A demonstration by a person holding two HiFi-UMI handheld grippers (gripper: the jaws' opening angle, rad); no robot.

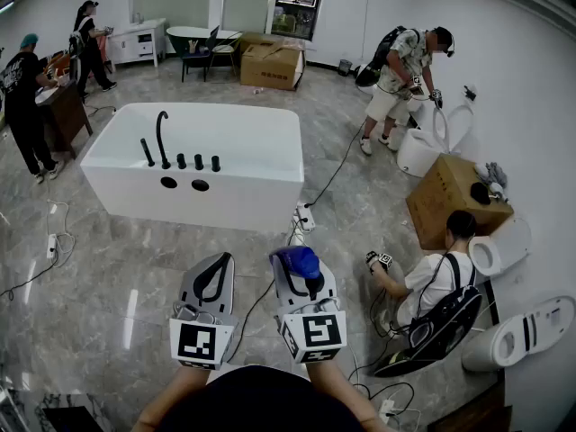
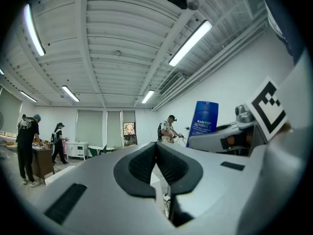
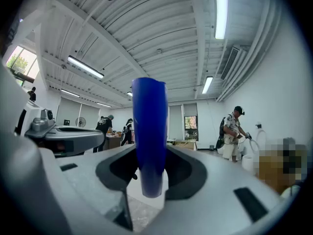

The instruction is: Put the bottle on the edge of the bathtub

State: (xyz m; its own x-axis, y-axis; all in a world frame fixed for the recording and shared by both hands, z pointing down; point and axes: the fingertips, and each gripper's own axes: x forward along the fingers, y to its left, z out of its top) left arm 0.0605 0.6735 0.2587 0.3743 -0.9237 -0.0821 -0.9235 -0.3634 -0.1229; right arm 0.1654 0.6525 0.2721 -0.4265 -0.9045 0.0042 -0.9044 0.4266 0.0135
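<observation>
Nearest, at 6 o'clock in the head view, the left gripper (image 1: 219, 265) rides empty with its fingers (image 2: 140, 165) pressed together. Just beside it, the right gripper (image 1: 301, 274) has its fingers (image 3: 186, 173) clamped on the lower part of the blue bottle (image 3: 149, 131), which stands upright and tall above them. Held that low, the bottle looks top-heavy (my guess), so a quick swing could tip it in the grip or let it slide. Further out at 12 o'clock, a power strip (image 1: 304, 217) and its cable (image 1: 337, 167) lie on the floor (image 1: 117, 277) between the person and the bathtub (image 1: 216, 207); a foot could catch them on the approach. Farthest, the tub's near edge carries a tap (image 1: 162, 136) and knobs (image 1: 198, 162), leaving limited flat room. Set too near the lip or released tilted, the bottle could topple into the tub or onto the floor.
</observation>
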